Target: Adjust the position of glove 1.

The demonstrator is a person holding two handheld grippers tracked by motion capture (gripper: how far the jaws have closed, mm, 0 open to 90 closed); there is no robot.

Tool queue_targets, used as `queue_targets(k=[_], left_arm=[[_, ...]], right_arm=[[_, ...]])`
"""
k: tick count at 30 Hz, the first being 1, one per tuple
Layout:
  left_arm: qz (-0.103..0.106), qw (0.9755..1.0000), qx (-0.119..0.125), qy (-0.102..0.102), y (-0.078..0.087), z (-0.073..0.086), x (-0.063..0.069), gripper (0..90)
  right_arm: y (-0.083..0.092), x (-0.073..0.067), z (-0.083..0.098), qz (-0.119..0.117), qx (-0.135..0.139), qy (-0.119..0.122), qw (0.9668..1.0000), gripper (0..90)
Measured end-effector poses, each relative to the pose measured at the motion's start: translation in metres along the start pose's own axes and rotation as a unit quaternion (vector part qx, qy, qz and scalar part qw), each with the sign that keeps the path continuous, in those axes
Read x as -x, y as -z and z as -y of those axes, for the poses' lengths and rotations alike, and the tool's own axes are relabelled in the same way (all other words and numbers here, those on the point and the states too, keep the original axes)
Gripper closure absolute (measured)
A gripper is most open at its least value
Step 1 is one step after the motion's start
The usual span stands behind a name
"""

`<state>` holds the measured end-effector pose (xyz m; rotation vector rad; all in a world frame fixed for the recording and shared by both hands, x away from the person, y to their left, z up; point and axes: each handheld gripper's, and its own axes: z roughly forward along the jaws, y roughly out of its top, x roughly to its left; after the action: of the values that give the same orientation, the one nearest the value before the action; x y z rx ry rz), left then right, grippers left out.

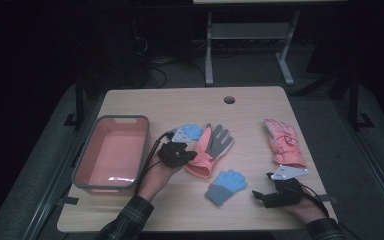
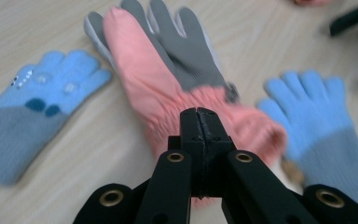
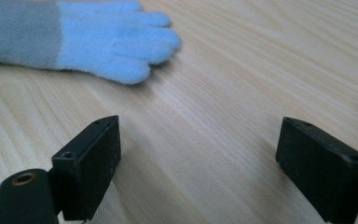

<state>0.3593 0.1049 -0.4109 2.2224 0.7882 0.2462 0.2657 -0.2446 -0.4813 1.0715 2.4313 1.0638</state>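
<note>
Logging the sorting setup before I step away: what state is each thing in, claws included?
Left claw: shut, at the pink-and-grey glove's cuff; grip unclear.
Right claw: open, empty, above bare table.
Pink-and-grey glove: flat, grey palm up.
Dotted blue glove: flat on the table.
Plain blue glove: flat on the table.
Pink glove: flat, far right.
Bin: upright, empty.
</note>
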Motion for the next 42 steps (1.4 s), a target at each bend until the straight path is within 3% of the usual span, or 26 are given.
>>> queue_targets(k=[7,10,14,19,27,31,34,38,42], left_arm=[[-0.016,0.9996,-0.005,0.024,-0.025,-0.016,-0.024,89.4],[-0.033,0.9991,-0.011,0.025,-0.035,-0.019,-0.033,89.4],[-0.034,0.9987,-0.022,0.032,-0.047,-0.021,-0.041,89.4],[-0.023,0.9989,-0.026,0.032,-0.059,-0.024,-0.039,89.5],[-0.001,0.9995,-0.029,0.014,-0.079,-0.037,-0.025,89.4],[-0.002,0.9996,-0.028,0.009,-0.080,-0.042,-0.025,89.5],[-0.014,0.9996,-0.021,0.015,-0.074,-0.042,-0.035,89.5],[-0.037,0.9987,-0.017,0.032,-0.065,-0.038,-0.052,89.5],[-0.071,0.9963,-0.019,0.044,-0.059,-0.031,-0.067,89.5]], right_arm=[[0.000,0.000,0.000,0.000,-0.001,-0.002,1.0000,13.2],[0.000,0.000,0.000,0.000,-0.001,-0.002,1.0000,13.2],[0.000,0.000,0.000,0.000,-0.001,-0.002,1.0000,13.2],[0.000,0.000,0.000,0.000,-0.001,-0.002,1.0000,13.2],[0.000,0.000,0.000,0.000,-0.001,-0.002,1.0000,13.2],[0.000,-0.001,0.000,-0.001,-0.001,-0.004,1.0000,13.2],[0.000,0.000,0.000,-0.001,0.000,-0.002,1.0000,13.2],[-0.001,0.000,0.000,-0.001,0.001,0.000,1.0000,13.2],[-0.001,0.000,-0.001,-0.001,0.001,0.000,1.0000,13.2]])
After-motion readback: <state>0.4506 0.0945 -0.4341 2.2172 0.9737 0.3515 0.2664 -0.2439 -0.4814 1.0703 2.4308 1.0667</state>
